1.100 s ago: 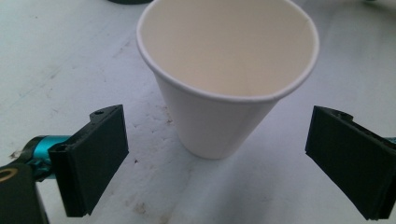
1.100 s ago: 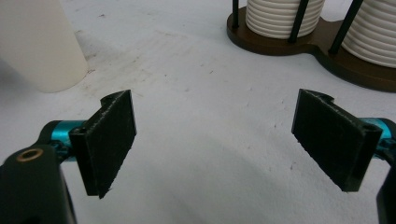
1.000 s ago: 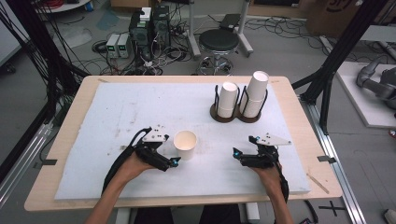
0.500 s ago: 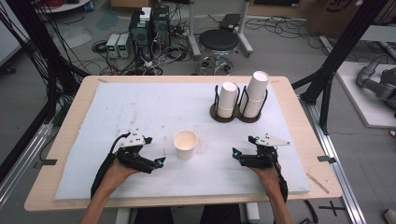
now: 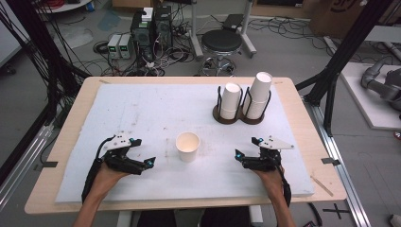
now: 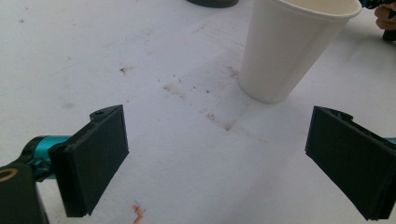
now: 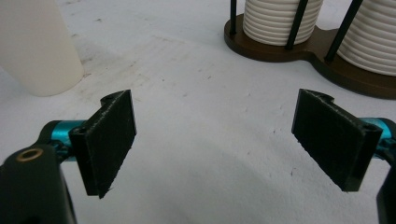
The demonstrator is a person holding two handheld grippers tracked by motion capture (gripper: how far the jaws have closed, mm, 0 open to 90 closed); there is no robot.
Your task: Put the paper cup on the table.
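From the high view we see the paper cup (image 5: 187, 146) standing upright on the white mat (image 5: 142, 113) of the counter (image 5: 66, 142). Our left hand-held gripper (image 5: 146, 160) sits to the cup's left, apart from it, jaws spread. Our right hand-held gripper (image 5: 244, 147) rests well to the cup's right, jaws spread too. Beyond the cup, the cup holder (image 5: 241, 116) carries two stacks.

In the left gripper view, the cup (image 6: 292, 46) stands ahead, nothing between the wide jaws.

In the right gripper view, the cup (image 7: 37, 46) is far left, the holder (image 7: 327, 60) ahead, jaws empty.
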